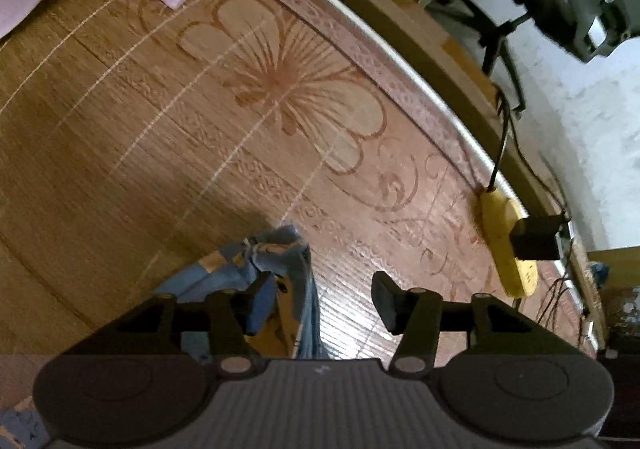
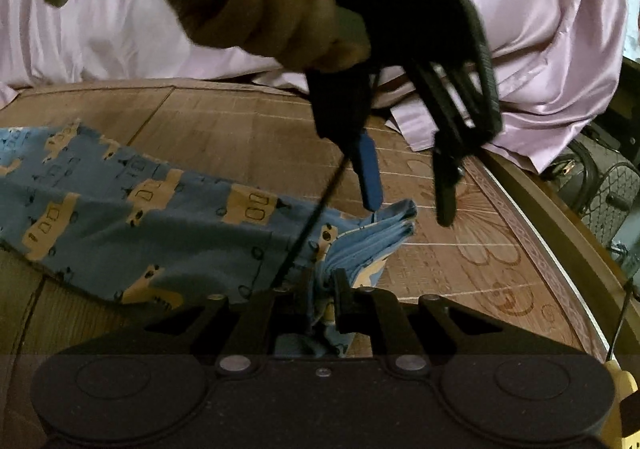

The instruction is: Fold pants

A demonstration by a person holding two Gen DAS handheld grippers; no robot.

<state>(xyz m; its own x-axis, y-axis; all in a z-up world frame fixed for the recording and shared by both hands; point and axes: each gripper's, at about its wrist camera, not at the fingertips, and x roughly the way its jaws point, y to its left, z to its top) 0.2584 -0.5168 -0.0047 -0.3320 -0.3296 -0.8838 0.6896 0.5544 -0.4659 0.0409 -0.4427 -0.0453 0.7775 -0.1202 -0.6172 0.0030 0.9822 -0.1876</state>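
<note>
Here, two wrist views over a bamboo mat printed with a flower.

Pants: lying on the mat [image 2: 248,137], blue with tan vehicle prints [image 2: 132,205]; one bunched end lifted near the right tool, the rest stretching away flat and rumpled.

Right tool: pressing together on a gathered edge of the fabric [image 2: 326,291], cloth wedged between the fingers.

Left tool: spreading wide [image 1: 320,299], with a fold of blue cloth lying against one blue-padded finger only; nothing pinched. In the right view, hovering above the raised corner, tips angled down, held by a hand [image 2: 280,13].

Progress: judging by the layered end, seemingly one fold already made, probably leg over leg; still needing the lengthwise folds and smoothing. Early to middle stage.

Only in the left view: a yellow power strip [image 1: 508,245] with a black plug at the mat's edge, cables, and a dark stand beyond.

Only in the right view: the full spread of the pants, and pale pink bedding [image 2: 540,29] heaped behind the mat.

Uncertain: which end of the pants is being gripped.
</note>
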